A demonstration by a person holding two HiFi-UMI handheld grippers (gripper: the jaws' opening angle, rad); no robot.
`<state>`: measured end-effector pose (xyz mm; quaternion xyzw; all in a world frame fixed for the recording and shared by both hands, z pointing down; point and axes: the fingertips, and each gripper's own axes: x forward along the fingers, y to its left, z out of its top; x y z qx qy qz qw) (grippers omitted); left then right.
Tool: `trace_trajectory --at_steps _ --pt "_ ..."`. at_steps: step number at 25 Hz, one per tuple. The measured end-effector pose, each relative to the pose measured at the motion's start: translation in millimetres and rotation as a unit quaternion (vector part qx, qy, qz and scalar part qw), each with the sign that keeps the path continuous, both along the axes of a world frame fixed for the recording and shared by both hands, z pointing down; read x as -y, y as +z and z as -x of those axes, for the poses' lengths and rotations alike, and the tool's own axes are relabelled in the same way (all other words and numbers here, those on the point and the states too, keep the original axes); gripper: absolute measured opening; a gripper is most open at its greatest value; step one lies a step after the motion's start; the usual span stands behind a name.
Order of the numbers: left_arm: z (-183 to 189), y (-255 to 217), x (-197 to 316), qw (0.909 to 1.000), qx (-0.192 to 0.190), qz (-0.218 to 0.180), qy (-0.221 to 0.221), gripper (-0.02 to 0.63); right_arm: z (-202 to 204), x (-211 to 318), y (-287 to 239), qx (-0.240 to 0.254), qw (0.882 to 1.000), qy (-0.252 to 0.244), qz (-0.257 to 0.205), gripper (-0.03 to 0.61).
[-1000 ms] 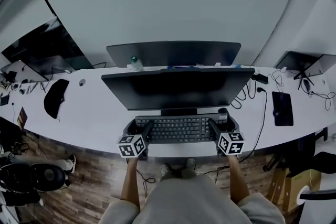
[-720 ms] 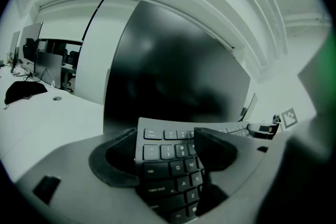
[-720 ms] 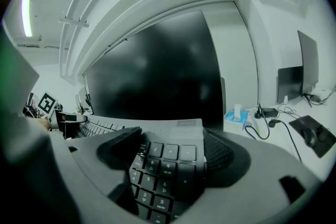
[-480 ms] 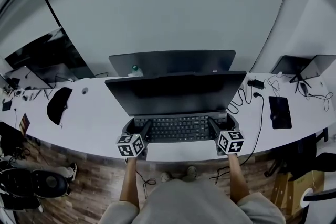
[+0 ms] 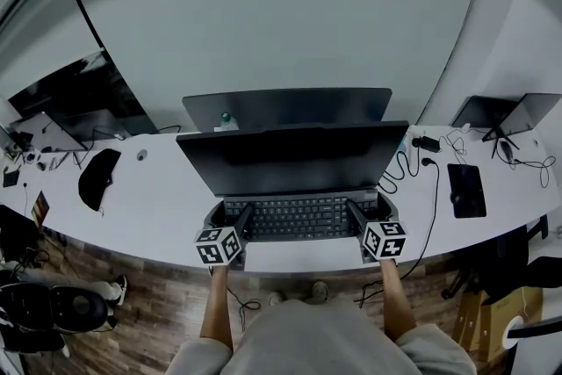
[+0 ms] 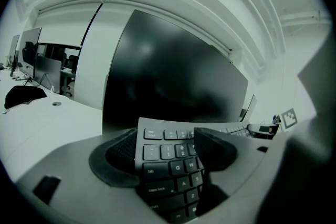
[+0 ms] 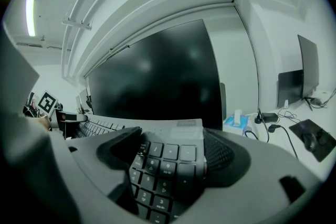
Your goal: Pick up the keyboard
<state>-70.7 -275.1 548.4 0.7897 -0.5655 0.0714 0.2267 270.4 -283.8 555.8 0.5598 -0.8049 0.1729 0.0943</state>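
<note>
A dark keyboard [image 5: 299,216] lies crosswise in front of a big black monitor [image 5: 294,158] on the white desk [image 5: 158,202]. My left gripper [image 5: 233,212] is shut on the keyboard's left end, my right gripper [image 5: 369,210] on its right end. In the left gripper view the keyboard [image 6: 170,162] sits tilted between the padded jaws of the left gripper [image 6: 167,152], esc and tab keys showing. In the right gripper view the numpad end of the keyboard [image 7: 170,165] fills the right gripper [image 7: 173,153]. Whether the keyboard touches the desk is hidden.
A second screen [image 5: 285,105] and a bottle [image 5: 226,117] stand behind the monitor. A black bundle [image 5: 97,174] lies at the left. Cables [image 5: 413,161] and a mouse pad [image 5: 465,189] lie at the right. More screens stand at both desk ends. The desk's front edge is just under my grippers.
Both grippers stay shut on the keyboard's ends. The head view has shifted, and the monitor's foot that showed behind the keyboard a second ago is now covered.
</note>
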Motion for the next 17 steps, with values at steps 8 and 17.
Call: trace_trajectory --at_steps 8,17 --pt "1 5 -2 1.0 -0.002 0.004 -0.001 0.316 1 -1 3 -0.003 1.0 -0.002 0.004 0.362" --pt "0 13 -2 0.9999 -0.004 0.015 -0.003 0.316 0 -1 10 -0.006 1.0 -0.003 0.012 0.362"
